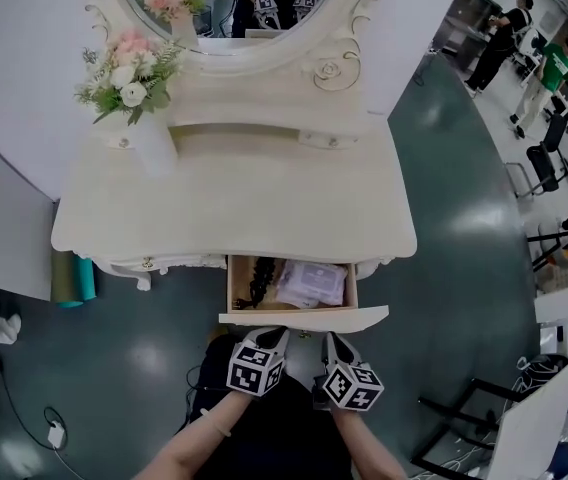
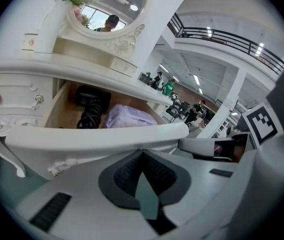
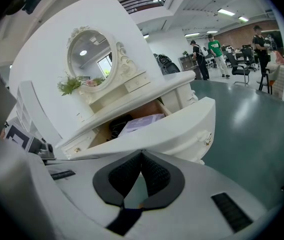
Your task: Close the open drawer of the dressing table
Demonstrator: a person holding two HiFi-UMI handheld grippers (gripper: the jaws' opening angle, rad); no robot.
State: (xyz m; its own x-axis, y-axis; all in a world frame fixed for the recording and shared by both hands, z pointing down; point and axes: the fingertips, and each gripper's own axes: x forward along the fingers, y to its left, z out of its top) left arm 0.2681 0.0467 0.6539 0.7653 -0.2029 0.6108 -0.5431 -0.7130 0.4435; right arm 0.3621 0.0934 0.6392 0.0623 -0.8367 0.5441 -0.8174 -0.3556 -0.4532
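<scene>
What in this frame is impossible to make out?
Rear of the drawer: head view, under the tabletop.
What the black coiled item is: head view, too small.
Print on the packet: too small in every view.
Whether the left tongs and right tongs touch the drawer front: head view, marker cubes cover that spot.

Cream dressing table (image 1: 234, 208), tan-lined drawer (image 1: 232, 286), lilac packet (image 1: 312, 284), black cable (image 1: 260, 280), dark teal floor (image 1: 464, 228).

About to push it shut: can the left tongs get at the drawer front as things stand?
Probably yes: the left tongs, shut, sit right before the drawer front, nothing between.
</scene>
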